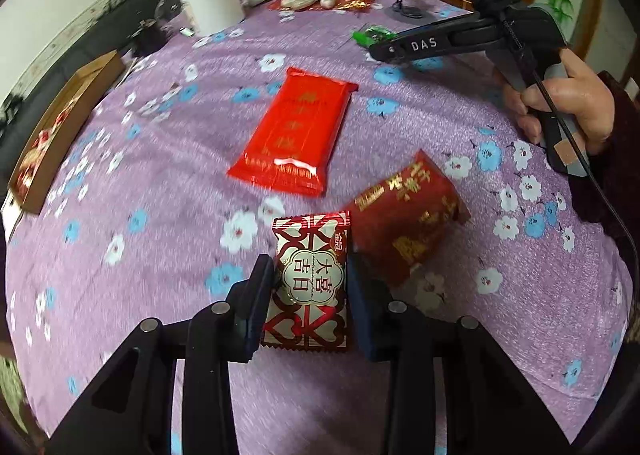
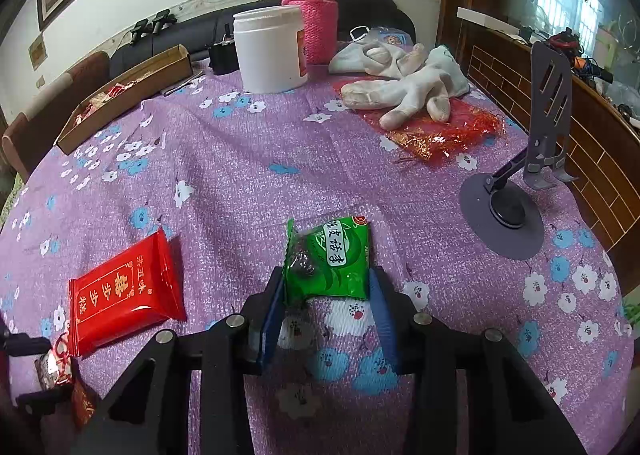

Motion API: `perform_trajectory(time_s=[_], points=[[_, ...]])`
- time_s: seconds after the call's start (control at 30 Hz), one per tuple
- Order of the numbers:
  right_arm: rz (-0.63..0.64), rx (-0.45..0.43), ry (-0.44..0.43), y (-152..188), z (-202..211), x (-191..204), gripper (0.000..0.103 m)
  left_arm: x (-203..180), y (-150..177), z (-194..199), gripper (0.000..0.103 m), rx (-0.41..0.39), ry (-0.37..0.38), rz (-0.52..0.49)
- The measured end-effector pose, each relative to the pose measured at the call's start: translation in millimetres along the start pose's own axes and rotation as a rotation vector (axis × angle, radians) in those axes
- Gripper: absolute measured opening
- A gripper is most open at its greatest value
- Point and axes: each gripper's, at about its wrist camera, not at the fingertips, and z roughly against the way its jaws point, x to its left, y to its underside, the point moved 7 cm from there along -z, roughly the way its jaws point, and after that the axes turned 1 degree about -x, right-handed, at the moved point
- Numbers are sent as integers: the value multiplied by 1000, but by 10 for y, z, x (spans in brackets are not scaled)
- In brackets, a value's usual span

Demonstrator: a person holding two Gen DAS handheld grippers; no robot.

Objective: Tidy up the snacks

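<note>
Right tool (image 2: 326, 295) astride green packet (image 2: 334, 261)

The dark red packet (image 1: 404, 223) is motion-blurred, its gold print unreadable, and its near corner lies behind the right finger of the left hand-held gripper (image 1: 308, 287). The cardboard box (image 1: 60, 127) (contents an indistinct red blur) runs off the left edge.
</note>
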Motion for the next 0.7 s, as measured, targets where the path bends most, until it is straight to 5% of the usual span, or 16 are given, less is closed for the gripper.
perform_trajectory(time_s=[0.27,0.7], points=[[39,61,30,142,142,65,37,-66,409,229,34,70,-91,235],[103,84,-289,1147,1366,565,37,-335,1097,649,35,23,-176,489]])
